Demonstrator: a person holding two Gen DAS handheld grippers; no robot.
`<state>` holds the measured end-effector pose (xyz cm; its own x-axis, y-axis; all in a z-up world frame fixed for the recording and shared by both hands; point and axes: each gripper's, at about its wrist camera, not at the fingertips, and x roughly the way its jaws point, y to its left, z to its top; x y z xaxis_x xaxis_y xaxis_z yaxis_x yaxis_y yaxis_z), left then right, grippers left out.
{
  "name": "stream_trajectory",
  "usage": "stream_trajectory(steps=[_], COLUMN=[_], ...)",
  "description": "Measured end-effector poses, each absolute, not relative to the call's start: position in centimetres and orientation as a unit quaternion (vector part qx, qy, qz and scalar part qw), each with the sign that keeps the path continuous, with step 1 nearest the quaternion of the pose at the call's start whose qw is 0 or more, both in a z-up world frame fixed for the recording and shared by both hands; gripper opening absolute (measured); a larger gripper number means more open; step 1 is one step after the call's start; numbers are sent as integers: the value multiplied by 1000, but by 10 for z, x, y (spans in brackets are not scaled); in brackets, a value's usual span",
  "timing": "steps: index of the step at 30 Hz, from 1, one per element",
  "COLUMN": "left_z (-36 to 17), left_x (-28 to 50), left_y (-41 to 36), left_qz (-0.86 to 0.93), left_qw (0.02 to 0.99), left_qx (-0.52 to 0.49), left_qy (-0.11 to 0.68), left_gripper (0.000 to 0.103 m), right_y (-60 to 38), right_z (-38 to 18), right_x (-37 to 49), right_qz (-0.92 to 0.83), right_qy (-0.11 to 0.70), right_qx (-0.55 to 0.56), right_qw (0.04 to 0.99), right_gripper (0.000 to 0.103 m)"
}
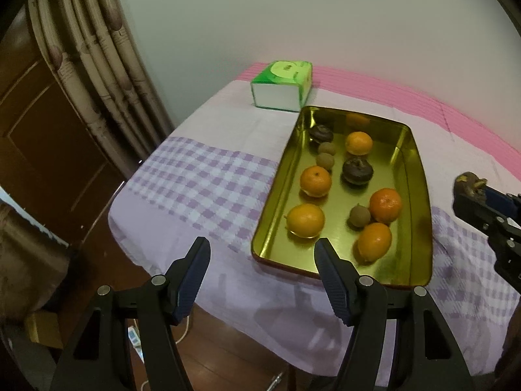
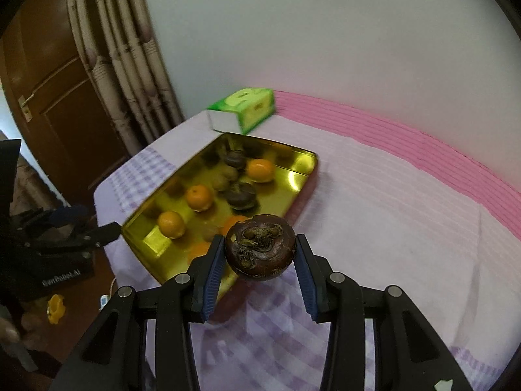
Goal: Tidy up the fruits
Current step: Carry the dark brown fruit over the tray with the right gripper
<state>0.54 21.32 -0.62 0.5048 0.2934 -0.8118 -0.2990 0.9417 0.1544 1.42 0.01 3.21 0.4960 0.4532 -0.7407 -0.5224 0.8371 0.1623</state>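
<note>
At the left, the left hand-held gripper [image 1: 260,251] hangs spread and empty over the near edge of the checked counter [image 1: 208,179]. Beside it, the gold tray [image 1: 420,195] already carries five oranges, two dark fruits and three small brown ones, loosely mixed. At the right, the right hand-held gripper [image 2: 260,249] pinches another dark fruit [image 2: 260,251] above the tray's near corner. Judging by this, gathering seems mostly done; grouping looks unfinished.
</note>
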Motion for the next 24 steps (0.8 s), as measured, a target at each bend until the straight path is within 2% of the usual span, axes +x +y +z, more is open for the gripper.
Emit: stream_trajectory(steps=[9,24], left_z=[-8,-13], left_x=[8,12], left_y=[227,230], left_qz=[194,201], left_qw=[861,858], left_qx=[-15,-6], left_qy=[470,473], left_gripper=[73,75], right_y=[61,102], right_z=[20,-15], right_x=[34,55], right_qz=[323,331], right_qy=[430,468], right_qx=[-59,-77], right_qw=[841,816], right_gripper=[39,39])
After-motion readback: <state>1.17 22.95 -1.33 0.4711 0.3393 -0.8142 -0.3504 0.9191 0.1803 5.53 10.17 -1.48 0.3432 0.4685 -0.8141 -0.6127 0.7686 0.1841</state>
